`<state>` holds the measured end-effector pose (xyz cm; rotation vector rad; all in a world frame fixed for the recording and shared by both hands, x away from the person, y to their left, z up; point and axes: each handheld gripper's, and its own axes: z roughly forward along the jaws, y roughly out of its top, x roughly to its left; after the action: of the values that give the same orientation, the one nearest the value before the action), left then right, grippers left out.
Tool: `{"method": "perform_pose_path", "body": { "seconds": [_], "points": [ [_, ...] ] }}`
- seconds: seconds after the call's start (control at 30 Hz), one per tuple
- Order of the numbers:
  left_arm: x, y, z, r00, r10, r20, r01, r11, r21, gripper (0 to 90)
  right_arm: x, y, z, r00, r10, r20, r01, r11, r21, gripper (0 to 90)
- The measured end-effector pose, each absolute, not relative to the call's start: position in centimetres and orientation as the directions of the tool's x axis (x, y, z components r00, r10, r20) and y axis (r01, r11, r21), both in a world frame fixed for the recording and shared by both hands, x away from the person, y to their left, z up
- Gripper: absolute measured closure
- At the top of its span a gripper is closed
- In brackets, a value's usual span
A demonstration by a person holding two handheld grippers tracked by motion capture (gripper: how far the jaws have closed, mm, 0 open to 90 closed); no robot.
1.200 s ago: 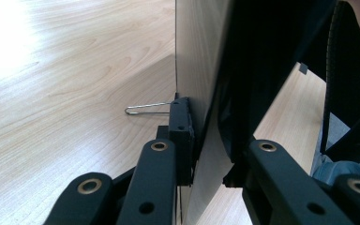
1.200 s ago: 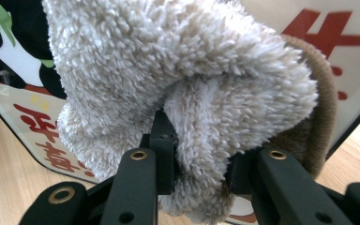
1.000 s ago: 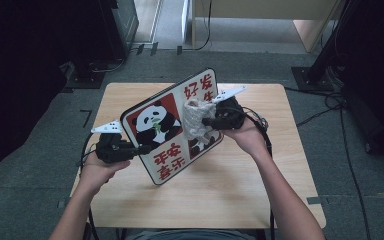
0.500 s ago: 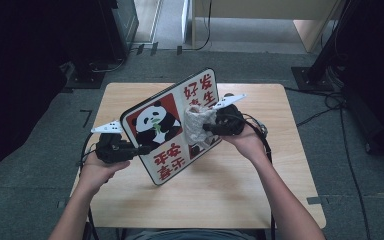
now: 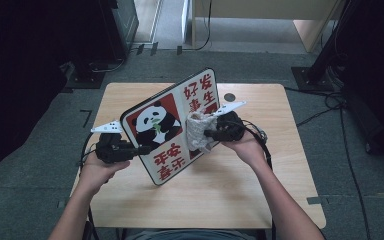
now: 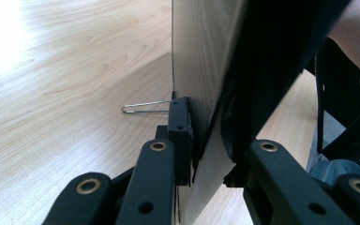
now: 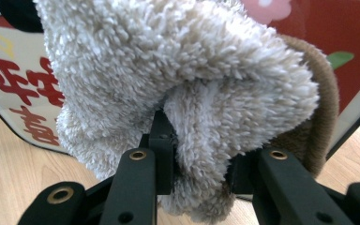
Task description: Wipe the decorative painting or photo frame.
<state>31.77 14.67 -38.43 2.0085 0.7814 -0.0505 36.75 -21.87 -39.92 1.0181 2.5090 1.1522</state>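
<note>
One panda board (image 5: 167,130) is standing tilted on edge on the table (image 5: 240,200). The left gripper (image 5: 142,149) is pinching its left edge, held level; one fluffy cloth (image 5: 199,131) — clamped in the right gripper (image 5: 211,134) — is pressing the board's face.

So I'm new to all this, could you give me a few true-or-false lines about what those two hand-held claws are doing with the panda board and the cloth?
1. The left gripper clamps the edge of the panda board. True.
2. The board lies flat on the table. False: it is held tilted up on edge.
3. The right gripper holds a fluffy cloth. True.
4. The cloth is bright blue. False: it is off-white.
5. The cloth is against the board's printed face. True.
</note>
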Motion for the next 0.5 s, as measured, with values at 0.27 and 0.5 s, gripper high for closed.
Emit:
{"method": "perform_pose_path", "body": {
  "seconds": [0.27,0.5],
  "points": [
    [31.8,14.7,-38.4,0.798,0.499,-0.337,0.542,-0.352,0.763,78.3,36.7,-22.2,-41.8,-0.733,0.668,0.129,0.547,0.465,0.696,69.1],
    [31.9,14.7,-38.4,0.798,0.497,-0.340,0.543,-0.348,0.764,78.2,36.5,-22.3,-43.1,-0.729,0.673,0.123,0.554,0.476,0.683,68.9]
  ]
}}
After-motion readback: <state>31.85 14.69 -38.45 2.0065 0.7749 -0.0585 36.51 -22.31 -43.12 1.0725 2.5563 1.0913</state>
